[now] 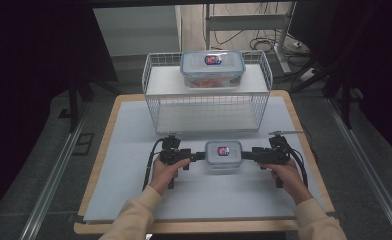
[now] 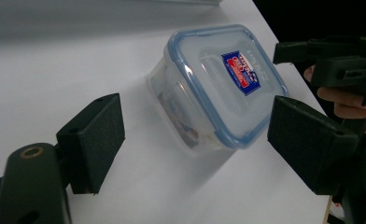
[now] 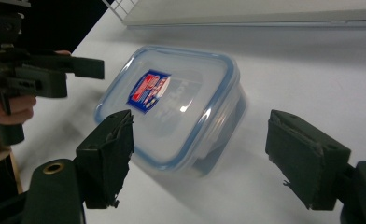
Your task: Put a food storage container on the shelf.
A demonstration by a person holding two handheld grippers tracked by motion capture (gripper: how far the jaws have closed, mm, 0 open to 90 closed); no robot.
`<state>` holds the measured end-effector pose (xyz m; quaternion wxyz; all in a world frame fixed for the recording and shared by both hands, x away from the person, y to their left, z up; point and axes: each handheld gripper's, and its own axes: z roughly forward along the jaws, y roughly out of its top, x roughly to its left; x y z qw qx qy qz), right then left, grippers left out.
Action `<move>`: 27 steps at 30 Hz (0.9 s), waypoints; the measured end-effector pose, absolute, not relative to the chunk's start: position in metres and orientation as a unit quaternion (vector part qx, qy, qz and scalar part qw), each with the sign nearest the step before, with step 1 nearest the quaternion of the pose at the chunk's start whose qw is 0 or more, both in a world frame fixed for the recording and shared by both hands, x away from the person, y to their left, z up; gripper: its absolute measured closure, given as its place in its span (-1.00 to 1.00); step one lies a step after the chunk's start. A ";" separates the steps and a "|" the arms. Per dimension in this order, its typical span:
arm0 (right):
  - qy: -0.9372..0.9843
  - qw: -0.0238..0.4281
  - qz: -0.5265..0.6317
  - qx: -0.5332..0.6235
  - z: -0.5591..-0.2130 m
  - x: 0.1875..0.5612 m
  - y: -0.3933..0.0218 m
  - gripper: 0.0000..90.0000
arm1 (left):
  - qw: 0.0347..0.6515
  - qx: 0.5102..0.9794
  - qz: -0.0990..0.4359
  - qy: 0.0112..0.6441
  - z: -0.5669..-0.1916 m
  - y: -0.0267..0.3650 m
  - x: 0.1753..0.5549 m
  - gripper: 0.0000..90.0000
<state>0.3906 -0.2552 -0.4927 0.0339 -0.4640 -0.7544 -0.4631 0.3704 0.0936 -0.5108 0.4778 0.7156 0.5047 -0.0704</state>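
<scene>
High view: small box (image 1: 224, 155) with a blue-rimmed lid sits on the worktop (image 1: 134, 200), just in front of the wire rack (image 1: 154, 107). Left hand-held gripper (image 1: 195, 156) comes at it from the left, right hand-held gripper (image 1: 249, 154) from the right, both level with it (tips at or just beside the box ends, contact unclear from here). A bigger box (image 1: 212, 69) sits on the rack shelf.

Left gripper view: left hand-held gripper (image 2: 197, 135) has its jaws wide apart, the box (image 2: 218, 88) ahead and between them, pads not on it. The other gripper and a hand show far right.

Right gripper view: right hand-held gripper (image 3: 204, 151) jaws also spread, not pressing. Box (image 3: 172, 107) lies between them, nearer the left pad, a clear gap to the other. Rack edge along the top.
</scene>
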 end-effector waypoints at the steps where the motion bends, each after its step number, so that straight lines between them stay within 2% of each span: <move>1: -0.754 0.034 -0.463 -0.464 -0.493 0.391 -0.255 -0.47 | 0.478 0.716 -0.070 0.505 -0.511 0.094 0.370 -0.58; 5: -0.753 0.060 -0.455 -0.471 -0.502 0.403 -0.247 -0.47 | 0.475 0.718 -0.088 0.501 -0.517 0.080 0.380 -0.56; 14: -0.757 0.083 -0.441 -0.476 -0.514 0.410 -0.236 -0.47 | 0.471 0.718 -0.118 0.499 -0.528 0.068 0.386 -0.48; 16: -0.756 0.088 -0.441 -0.475 -0.516 0.410 -0.235 -0.43 | 0.473 0.718 -0.123 0.496 -0.529 0.067 0.386 -0.41; 17: -0.754 0.101 -0.442 -0.475 -0.516 0.410 -0.235 -0.34 | 0.474 0.718 -0.128 0.494 -0.529 0.066 0.386 -0.32; 19: -0.754 0.107 -0.444 -0.472 -0.516 0.410 -0.235 -0.29 | 0.471 0.720 -0.124 0.495 -0.529 0.066 0.385 -0.28; 22: -0.758 0.106 -0.442 -0.468 -0.515 0.408 -0.235 -0.24 | 0.478 0.709 -0.136 0.500 -0.529 0.067 0.385 -0.20; 26: -0.748 0.114 -0.454 -0.470 -0.512 0.403 -0.241 -0.03 | 0.483 0.716 -0.133 0.486 -0.526 0.072 0.380 -0.01; 27: -0.748 0.114 -0.454 -0.470 -0.512 0.403 -0.241 -0.03 | 0.483 0.716 -0.133 0.486 -0.526 0.072 0.380 0.02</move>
